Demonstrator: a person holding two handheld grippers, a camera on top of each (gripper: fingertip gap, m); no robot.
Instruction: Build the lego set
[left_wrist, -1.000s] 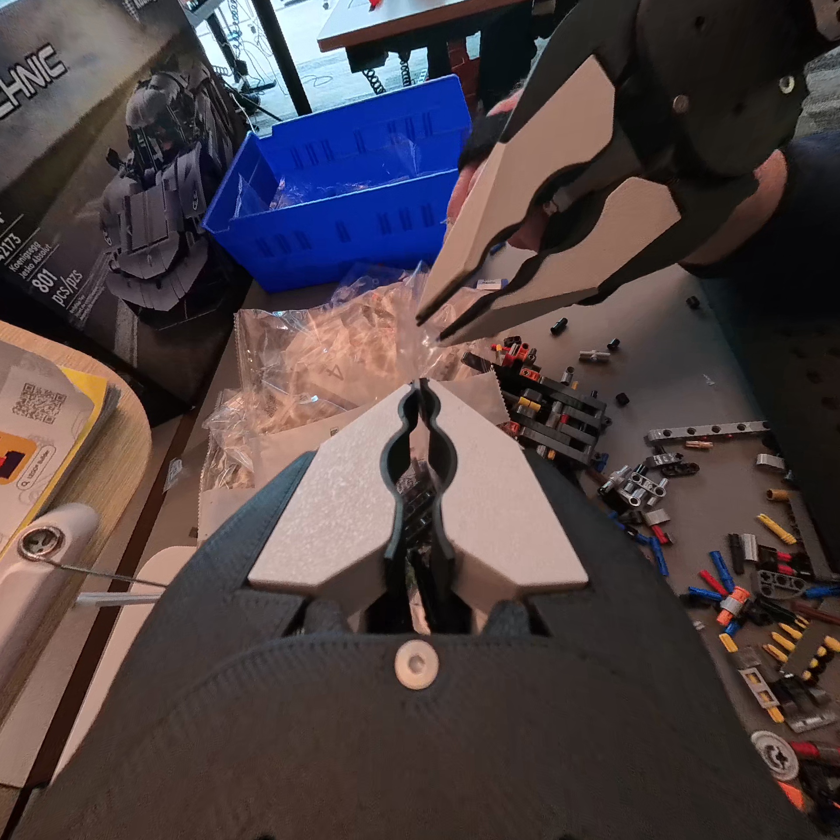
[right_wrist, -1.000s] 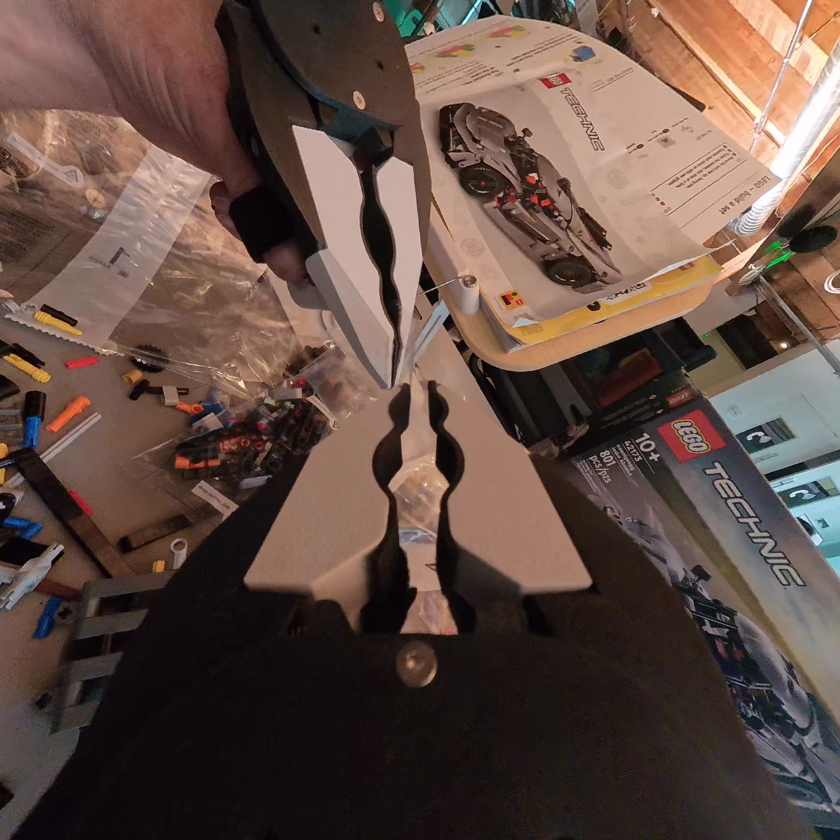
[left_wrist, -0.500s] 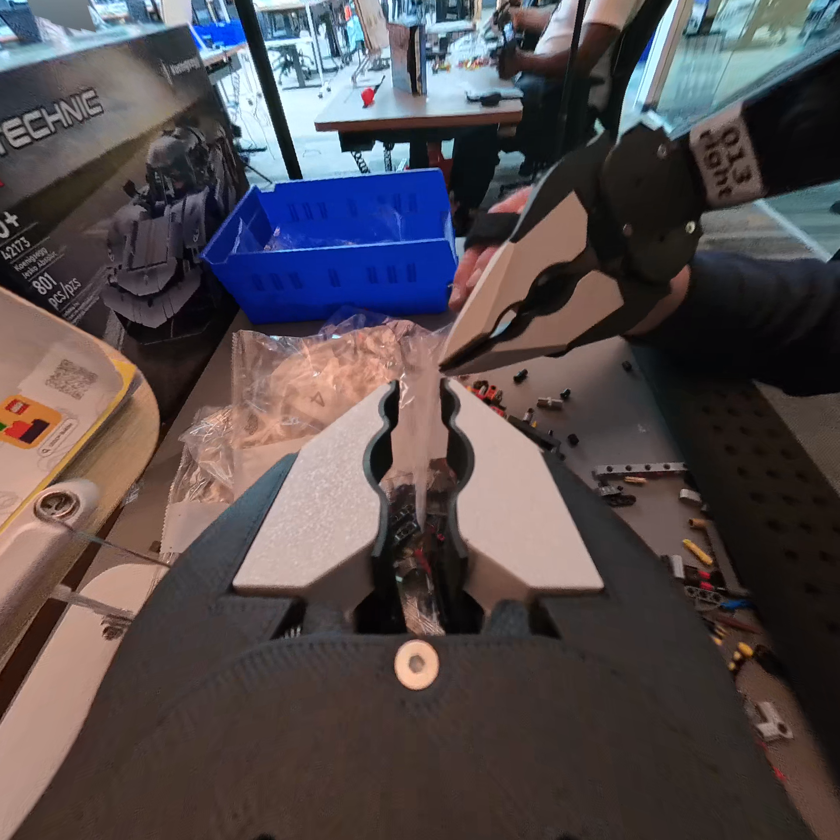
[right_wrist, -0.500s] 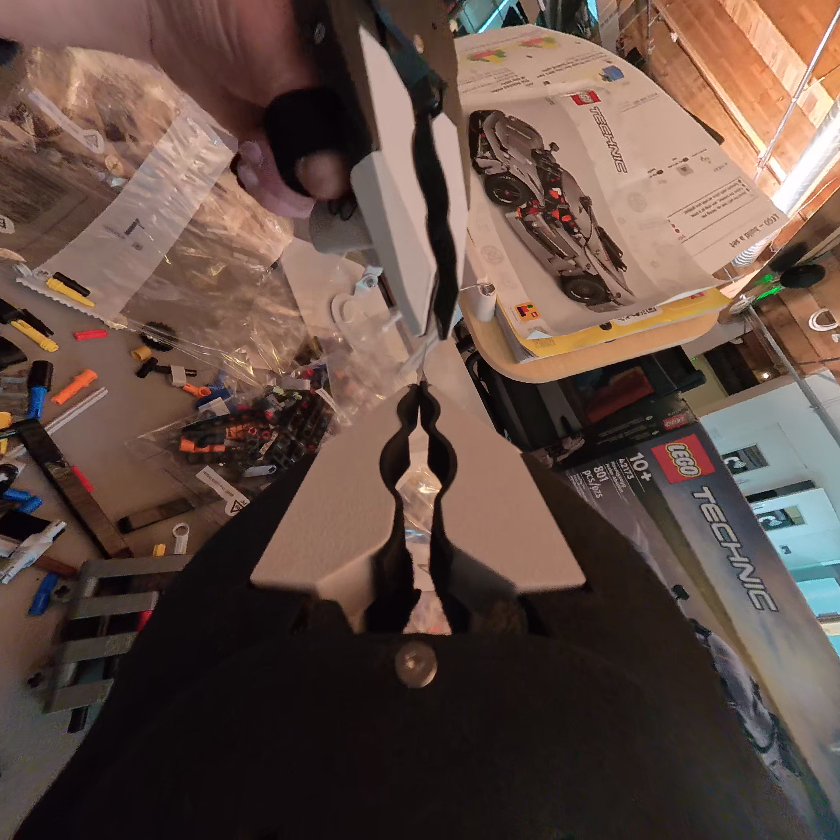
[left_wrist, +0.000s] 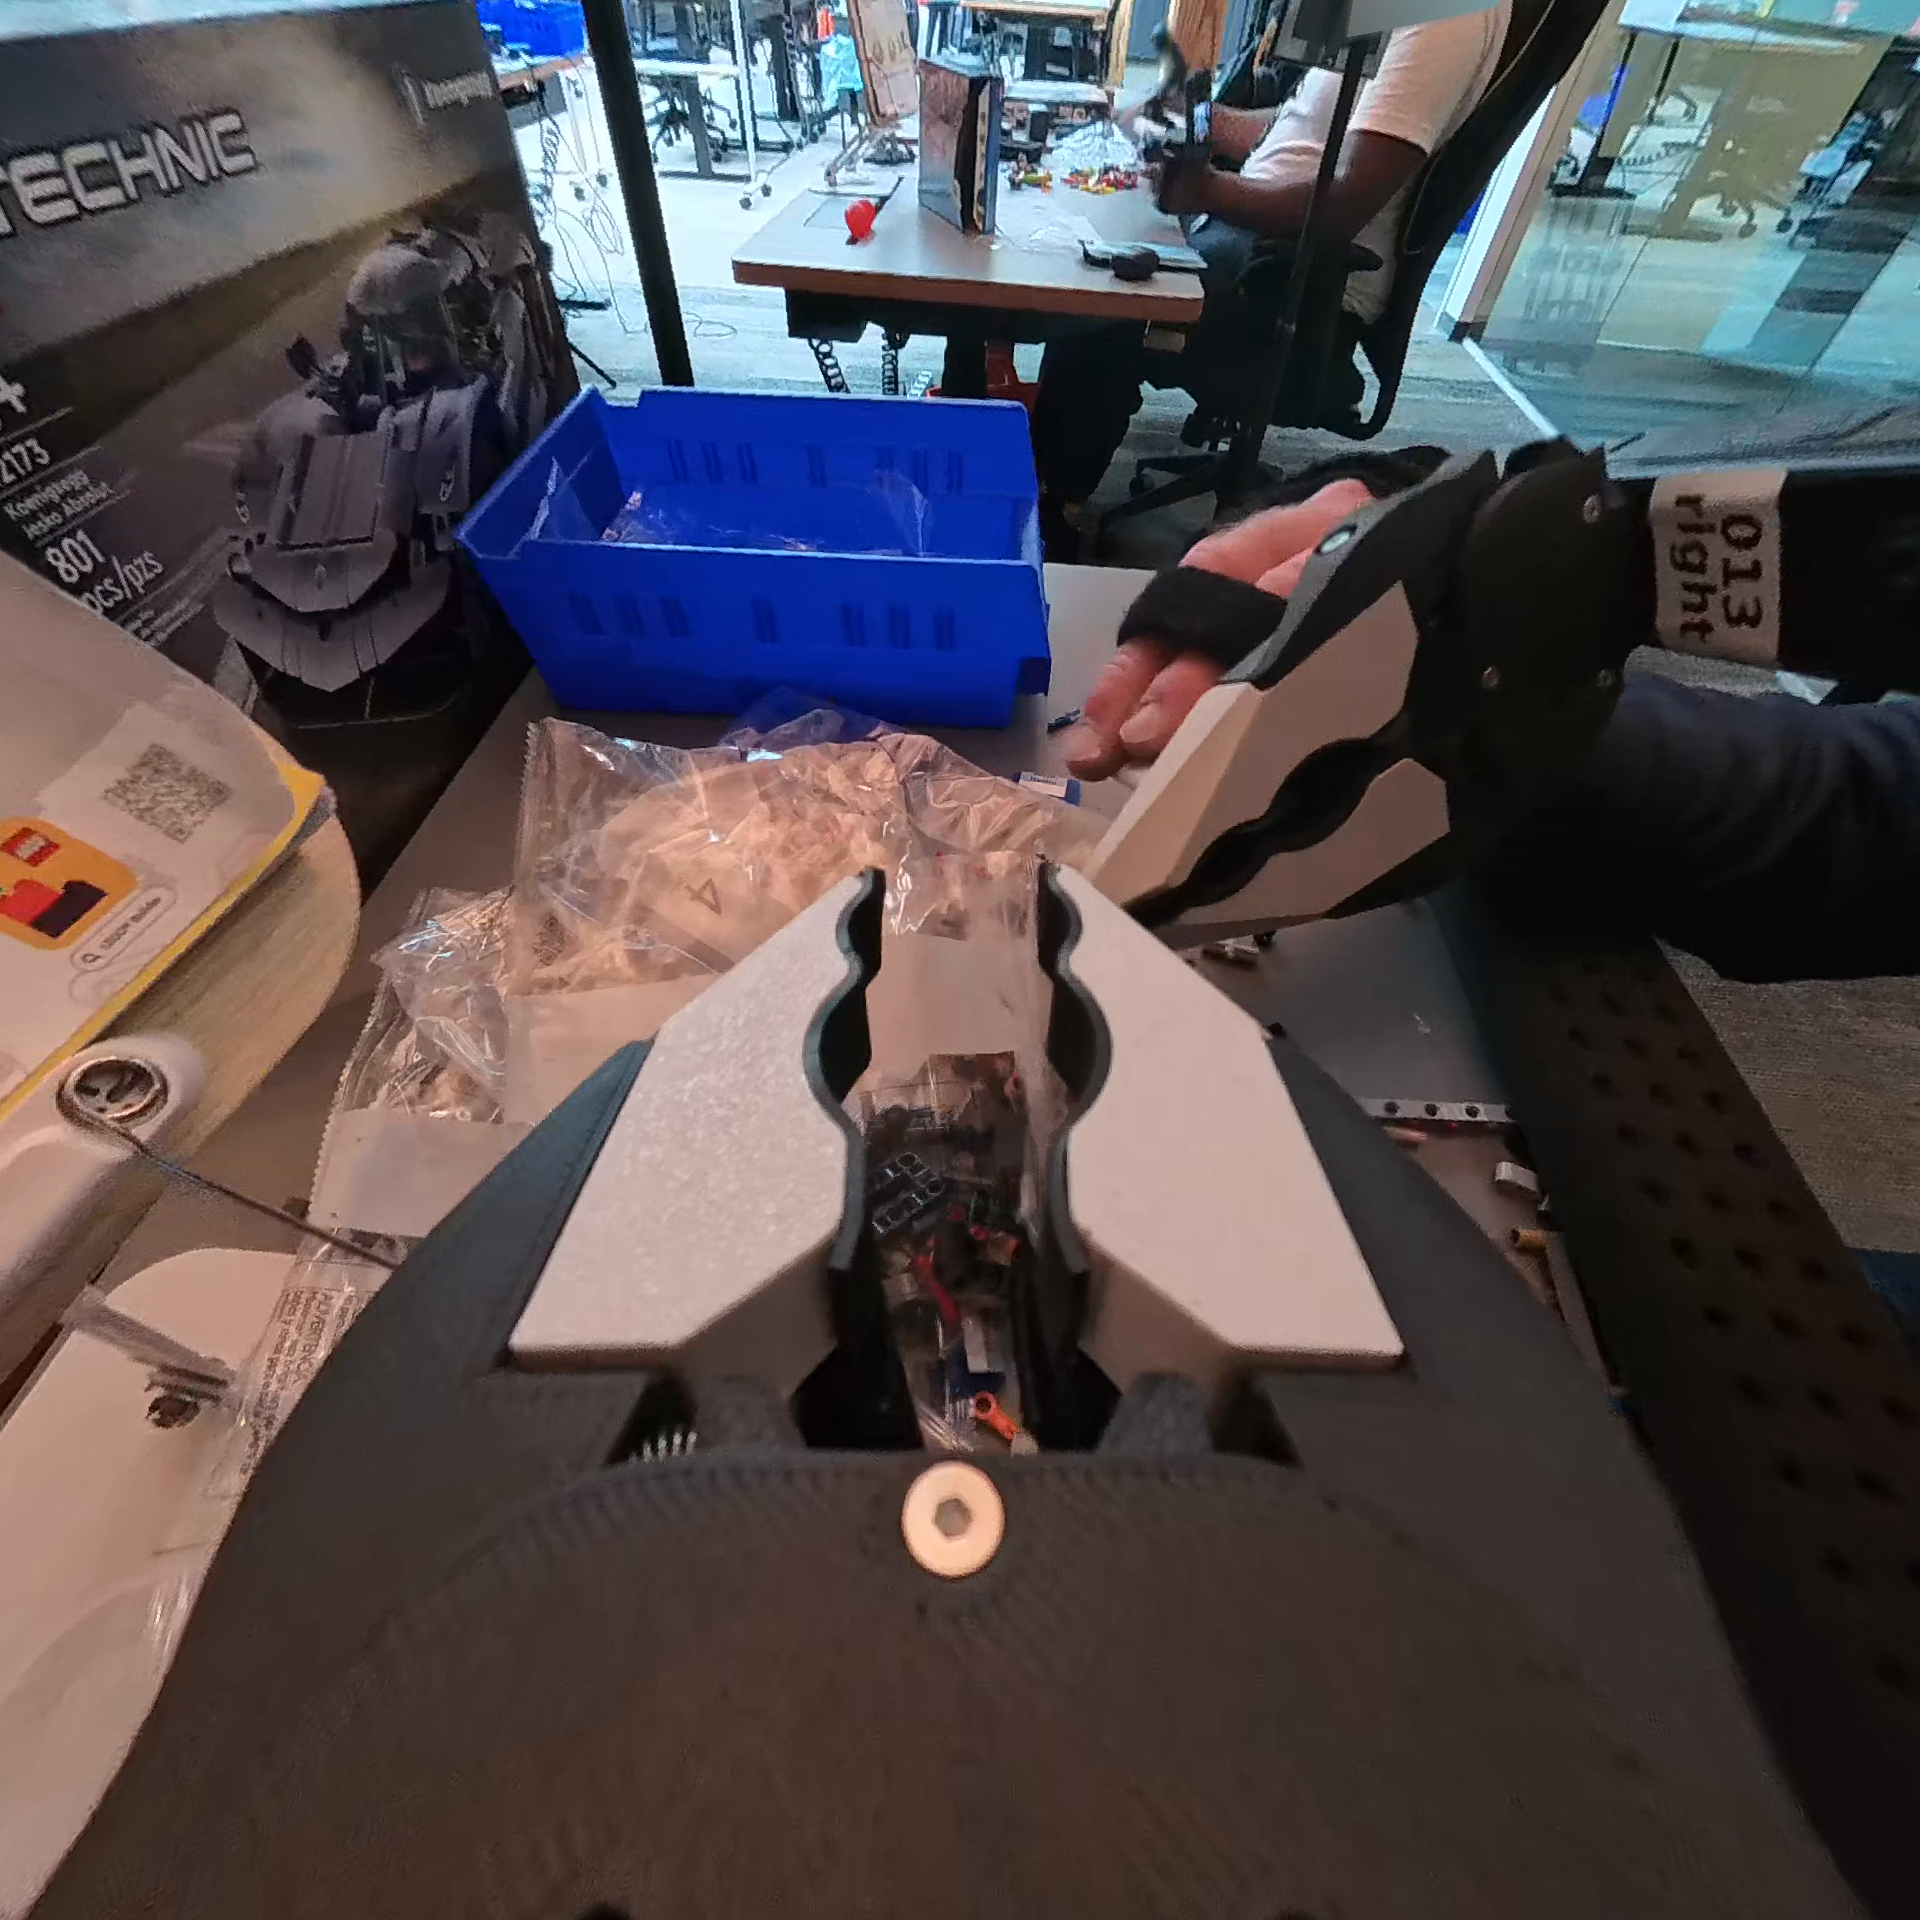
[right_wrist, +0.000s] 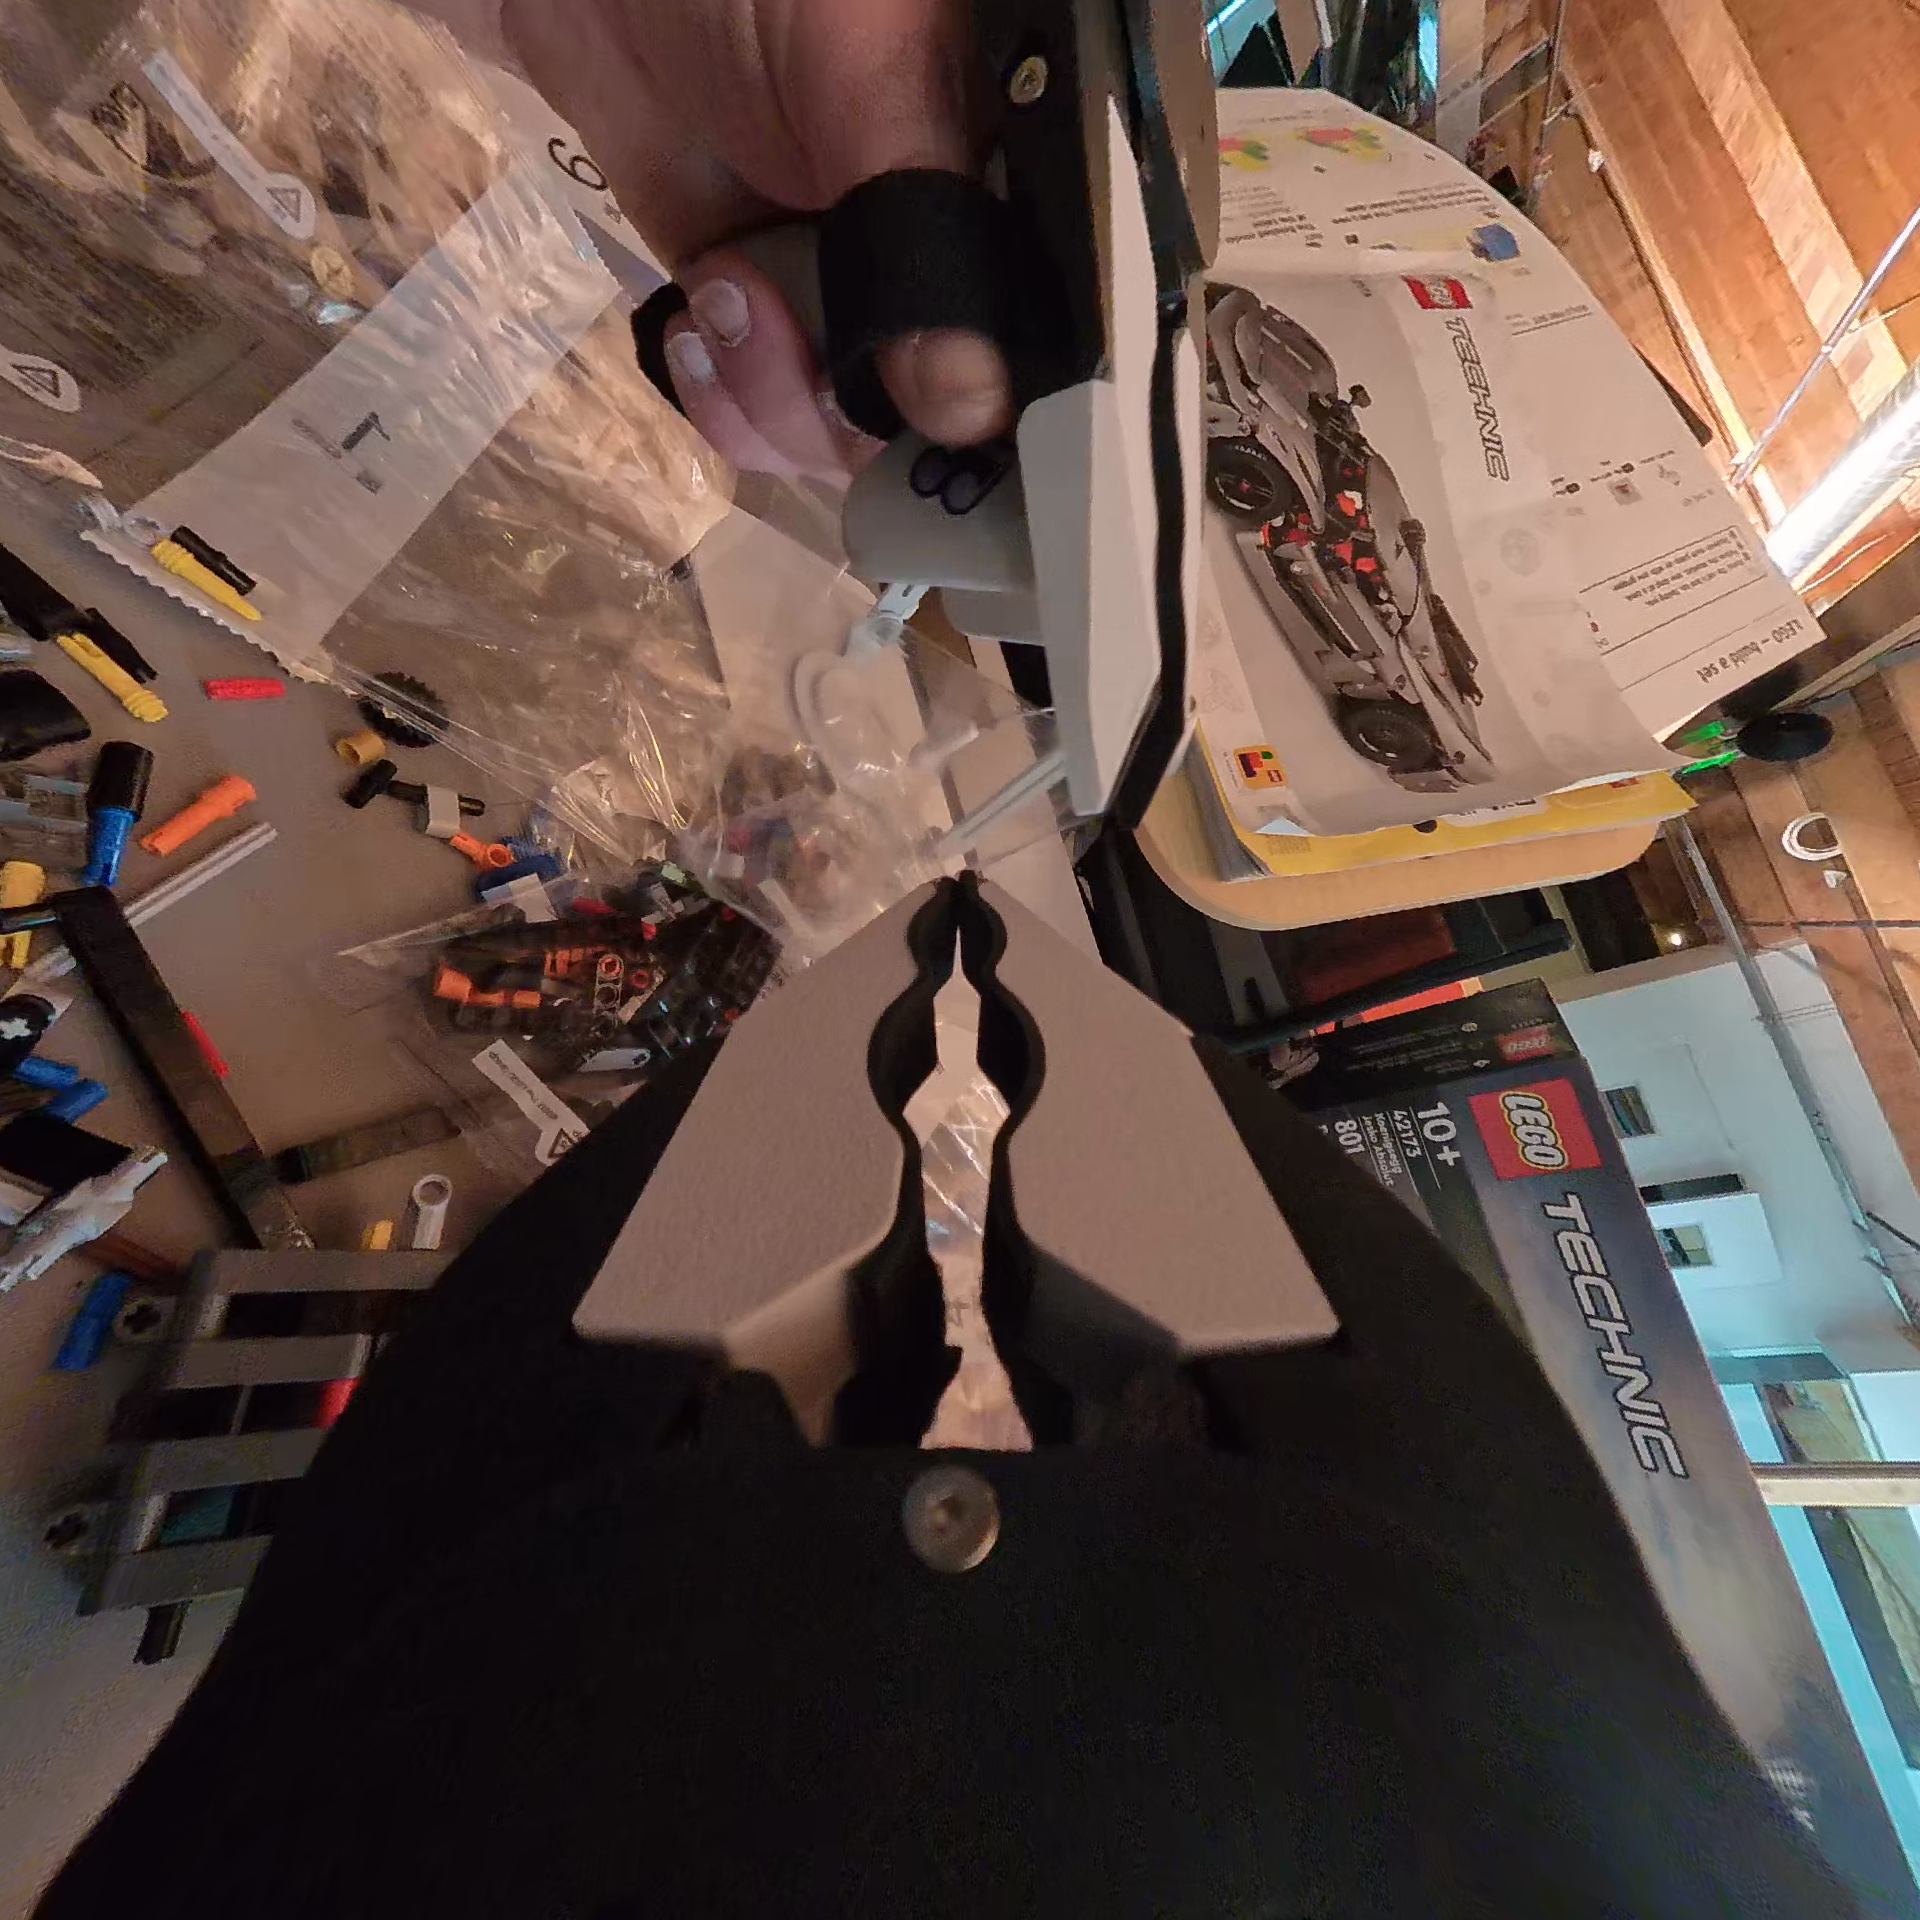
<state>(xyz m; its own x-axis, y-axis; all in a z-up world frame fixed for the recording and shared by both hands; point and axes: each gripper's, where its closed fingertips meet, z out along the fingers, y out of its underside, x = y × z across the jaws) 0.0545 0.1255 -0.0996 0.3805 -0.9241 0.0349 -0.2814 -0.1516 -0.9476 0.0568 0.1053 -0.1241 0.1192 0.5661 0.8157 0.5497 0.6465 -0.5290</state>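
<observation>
A small clear bag of black, red and orange lego pieces (left_wrist: 945, 1195) lies under and between the fingers of my left gripper (left_wrist: 956, 883), which is open with its jaws well apart. In the right wrist view the bag (right_wrist: 623, 966) rests on the grey table and its clear top edge stretches up to my right gripper (right_wrist: 961, 883), which is shut on that edge. The right gripper also shows in the left wrist view (left_wrist: 1117, 899), tip at the bag's right corner. The left gripper (right_wrist: 1117, 800) shows edge-on, just above the right one's tip.
Larger clear bags (left_wrist: 675, 852) lie behind. A blue bin (left_wrist: 769, 582) and the set's box (left_wrist: 260, 364) stand at the back. The instruction booklet (right_wrist: 1455, 468) lies on a round wooden board. Loose pins (right_wrist: 197, 810) and a grey frame assembly (right_wrist: 208, 1455) lie on the table. Both grippers' tips are close together, under 4 cm apart.
My left gripper has opened from shut and let go of the bag's edge. My right gripper has closed on that edge and drawn off to the right.
</observation>
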